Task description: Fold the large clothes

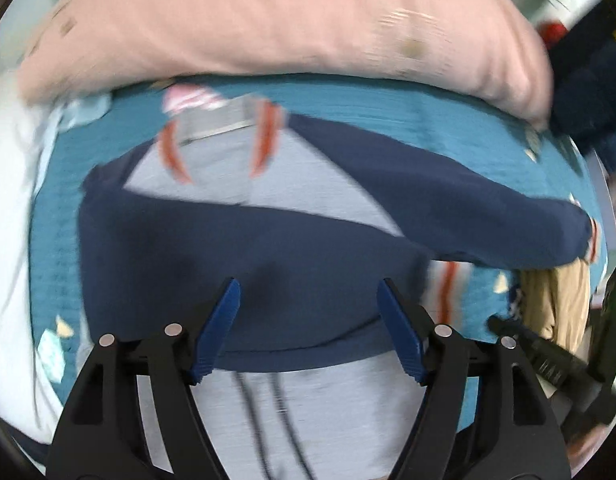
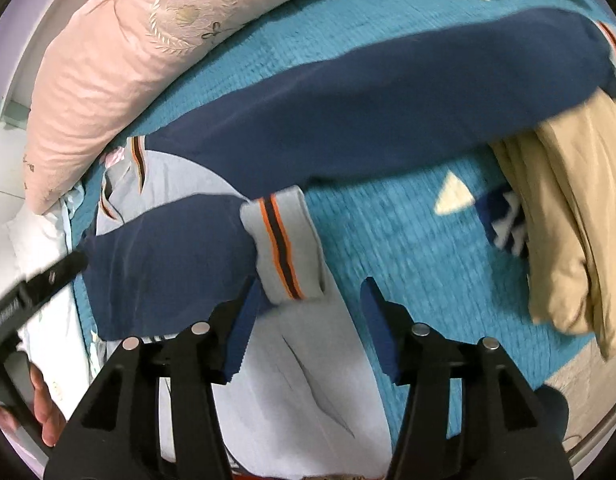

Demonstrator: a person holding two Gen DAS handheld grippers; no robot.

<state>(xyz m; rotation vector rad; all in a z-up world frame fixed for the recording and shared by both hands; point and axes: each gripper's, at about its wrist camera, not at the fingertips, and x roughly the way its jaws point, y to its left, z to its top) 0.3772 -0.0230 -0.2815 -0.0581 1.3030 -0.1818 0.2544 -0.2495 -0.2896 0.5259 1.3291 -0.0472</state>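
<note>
Jacket (image 2: 348, 92) on bedspread (image 2: 388, 232), pillow (image 2: 120, 60) behind, trousers (image 2: 568, 208) right.

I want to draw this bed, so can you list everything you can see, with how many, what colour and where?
Sweatshirt: one, navy sleeves, pale grey body, orange-striped cuffs, spread on the bedspread.
Bedspread: one, teal, under everything.
Pillow: one, pink, embroidered, along the bed's far edge.
Tan garment: one, beige, crumpled by the outstretched sleeve's cuff.
Blue-and-white cloth: one, partly under the tan garment.
White bedding: beside the bedspread.
Left gripper: black, blue pads, open over the folded sleeve.
Right gripper: same, open by the folded cuff.
Hand: one, holding the left gripper.
</note>
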